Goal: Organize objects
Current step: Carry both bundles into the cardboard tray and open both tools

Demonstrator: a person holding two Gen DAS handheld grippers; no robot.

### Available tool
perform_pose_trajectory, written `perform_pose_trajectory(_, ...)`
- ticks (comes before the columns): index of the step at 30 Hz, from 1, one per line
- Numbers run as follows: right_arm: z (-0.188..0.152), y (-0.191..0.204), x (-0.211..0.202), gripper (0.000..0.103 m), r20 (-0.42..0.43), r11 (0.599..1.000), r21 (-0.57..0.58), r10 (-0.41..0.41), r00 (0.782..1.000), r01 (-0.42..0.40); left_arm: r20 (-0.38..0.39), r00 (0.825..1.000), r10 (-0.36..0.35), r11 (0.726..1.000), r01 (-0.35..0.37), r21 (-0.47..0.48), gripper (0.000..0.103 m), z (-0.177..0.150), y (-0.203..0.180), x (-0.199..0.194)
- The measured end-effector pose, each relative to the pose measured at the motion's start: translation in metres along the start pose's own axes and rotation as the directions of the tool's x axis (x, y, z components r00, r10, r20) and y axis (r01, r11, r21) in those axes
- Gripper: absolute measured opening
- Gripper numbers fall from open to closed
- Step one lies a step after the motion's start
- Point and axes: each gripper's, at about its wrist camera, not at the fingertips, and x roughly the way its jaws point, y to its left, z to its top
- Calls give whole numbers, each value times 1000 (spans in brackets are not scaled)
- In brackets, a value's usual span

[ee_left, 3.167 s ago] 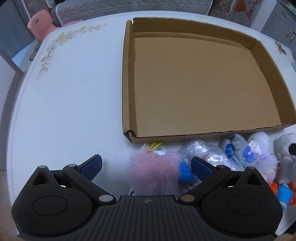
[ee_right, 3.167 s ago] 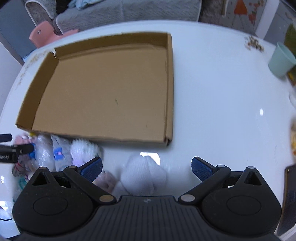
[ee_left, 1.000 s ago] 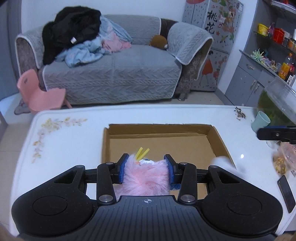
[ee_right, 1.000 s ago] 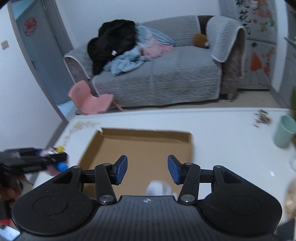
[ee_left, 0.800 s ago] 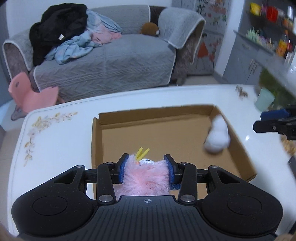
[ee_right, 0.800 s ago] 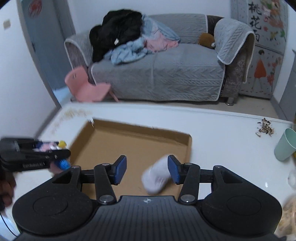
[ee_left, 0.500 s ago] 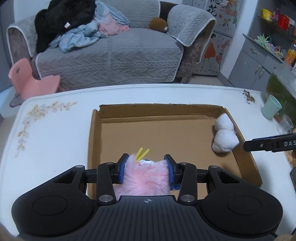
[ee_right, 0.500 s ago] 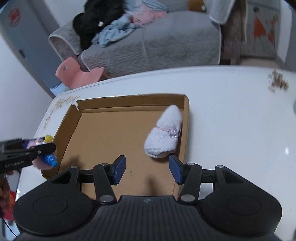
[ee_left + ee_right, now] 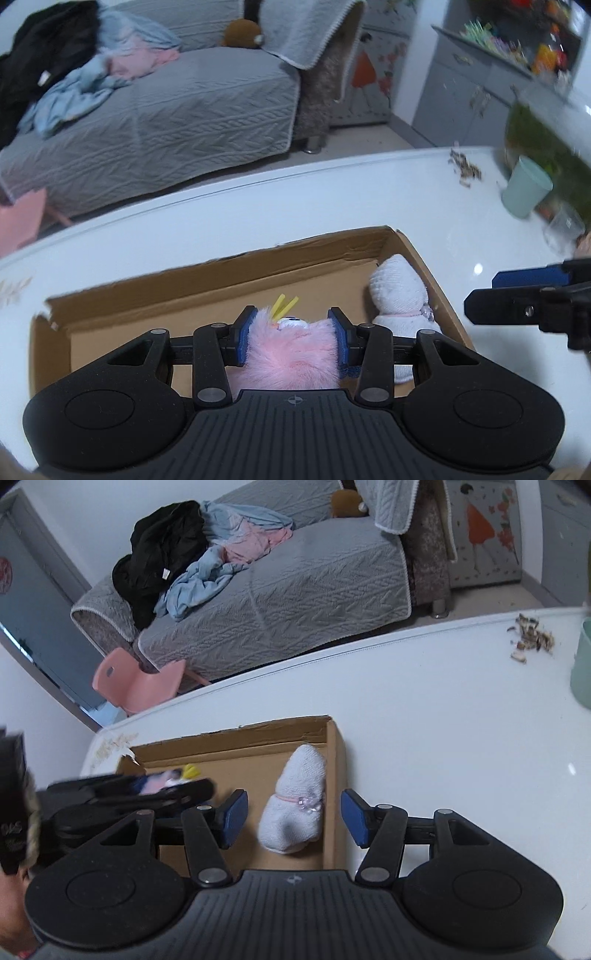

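left gripper: jaws clamped on fluffy pink plush toy, above shallow brown cardboard tray mid-table | right gripper: jaws just been opening, empty; white knitted sock bundle lies against tray's right wall | risk: fur snagging the pads on release, dragging toy over the wall

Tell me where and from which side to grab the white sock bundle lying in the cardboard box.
Grip the white sock bundle at its narrow waist, where the pink band circles it, coming from above. It lies lengthwise against the cardboard box right wall, so a sideways approach would probably hit the wall. The right hand-held gripper, open and empty, hangs over it.
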Motion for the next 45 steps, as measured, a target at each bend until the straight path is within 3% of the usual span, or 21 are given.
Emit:
perform_pose_trajectory(7,8,-1,15,53,-42,999,-39,15,999,-17,-19,1000,2,1000,-2,21,51,5,-8,14)
perform_pose_trajectory(17,8,-2,13,54,-45,999,-32,6,999,-8,-6,1000,25,1000,-25,-7,73,1,-6,-3)
perform_pose_trajectory(20,9,-2,13,55,-43,1000,-29,-2,999,1,-10,998,-57,995,56,-79,73,-7,2,-6)
perform_pose_trajectory(23,10,-5,12,56,-37,1000,-21,-6,999,6,5,987,-161,969,159,-191,74,-11,12,4)
perform_pose_trajectory(27,11,-7,11,57,-34,1000,-23,-6,999,6,65,976,-207,935,217,-280,77,-4,19,13)
perform_pose_trajectory(31,12,-10,11,59,-34,1000,-25,-15,999,14,88,969,-230,926,246,-286,79,6,13,16)
perform_pose_trajectory(35,11,-10,9,61,-33,1000,-20,-10,999,10,91,979,-181,944,199,-262,83,12,9,14)
perform_pose_trajectory(38,10,-7,5,72,-26,999,-32,0,1000,-1,114,984,-136,949,163,-270,83,10,15,-4)
perform_pose_trajectory(43,6,4,-10,74,-12,999,-48,18,1000,-18,122,992,-46,970,73,-230,87,-9,27,-75)
perform_pose_trajectory(45,0,14,-21,75,-1,997,-73,34,999,-34,105,994,27,979,-5,-203,91,-28,32,-110)
